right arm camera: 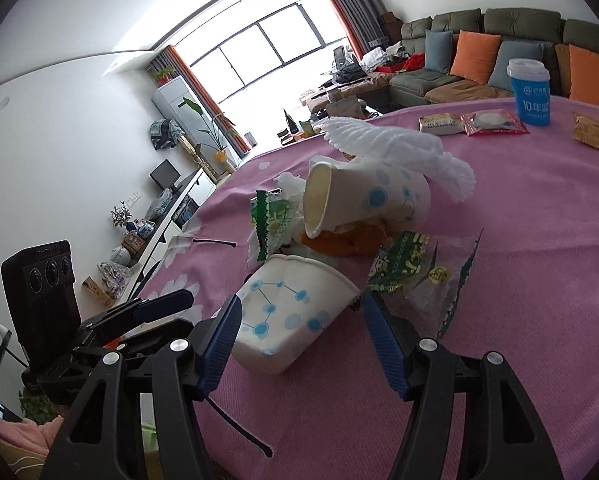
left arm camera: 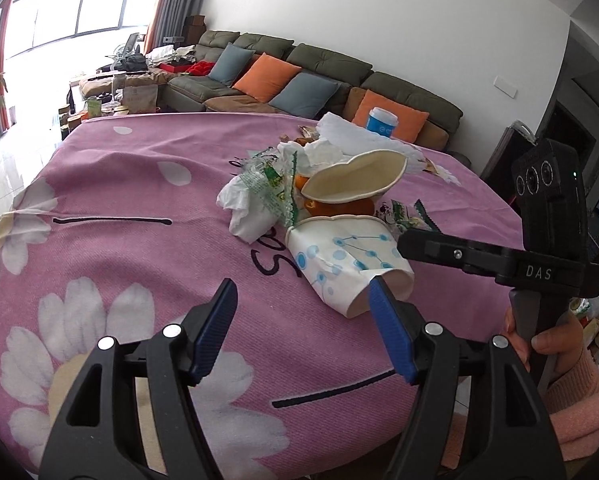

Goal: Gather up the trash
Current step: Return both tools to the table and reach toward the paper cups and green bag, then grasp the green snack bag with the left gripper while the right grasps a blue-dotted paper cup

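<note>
While trash lies heaped mid-table, the crushed cup on its side nearest both spread, empty grippers, the right gripper should straddle it squarely and close gently, with the left gripper clear.

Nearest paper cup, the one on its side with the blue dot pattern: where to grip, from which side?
Grip the paper cup across its mid-wall, a pad on each side. It lies on its side on the pink tablecloth, base toward the right gripper, whose open jaws already nearly straddle it, so come in low from the base end. The wall is creased and probably crushes easily; close gently.
</note>
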